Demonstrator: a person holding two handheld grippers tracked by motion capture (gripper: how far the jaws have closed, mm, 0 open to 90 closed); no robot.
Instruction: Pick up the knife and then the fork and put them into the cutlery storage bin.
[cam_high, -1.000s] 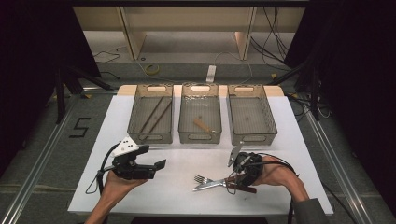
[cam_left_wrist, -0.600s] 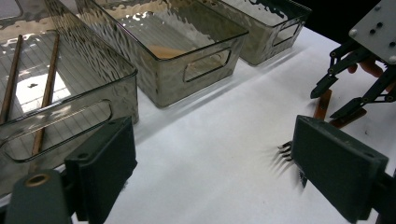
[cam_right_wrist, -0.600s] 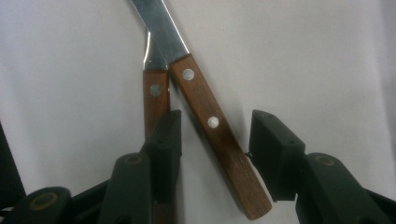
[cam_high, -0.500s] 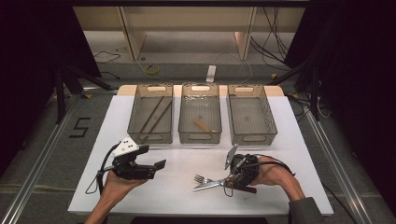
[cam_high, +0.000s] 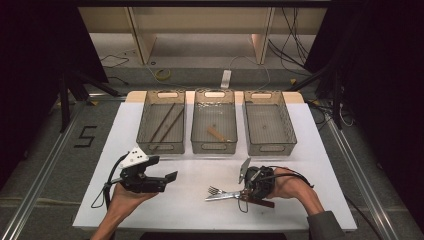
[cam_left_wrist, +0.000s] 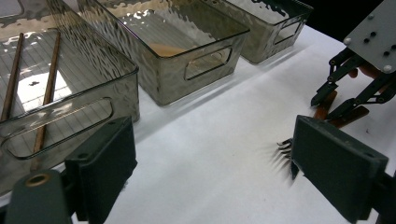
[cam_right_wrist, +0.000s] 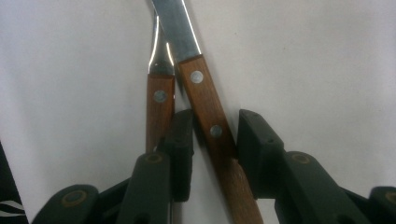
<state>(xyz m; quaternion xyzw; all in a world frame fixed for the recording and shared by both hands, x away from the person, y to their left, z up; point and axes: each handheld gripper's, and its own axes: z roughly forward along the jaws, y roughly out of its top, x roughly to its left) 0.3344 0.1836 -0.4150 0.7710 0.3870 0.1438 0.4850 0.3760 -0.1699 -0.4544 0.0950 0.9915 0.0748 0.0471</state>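
Observation:
A fork (cam_high: 215, 190) and a knife (cam_high: 227, 196), both with wooden handles, lie side by side on the white table (cam_high: 310, 165) at the front right. In the right gripper view my right gripper (cam_right_wrist: 217, 123) straddles the knife handle (cam_right_wrist: 208, 122). Its jaws have just been closing, and a thin gap remains beside each pad. The left jaw lies over the fork handle (cam_right_wrist: 159, 100). My left gripper (cam_high: 167, 182) hovers at the front left, wide open with nothing between its pads (cam_left_wrist: 105, 163), facing the fork tines (cam_left_wrist: 282, 145).
Three clear plastic trays stand in a row at the back. The left tray (cam_high: 161, 148) holds two brown sticks (cam_high: 167, 125), the middle tray (cam_high: 214, 148) a small wooden piece (cam_high: 216, 133), and the right tray (cam_high: 270, 150) nothing. Bare white table lies between my grippers.
The right gripper's jaws have narrowed around the knife handle while the hand barely shifted. The left gripper has stayed where it was, still open.

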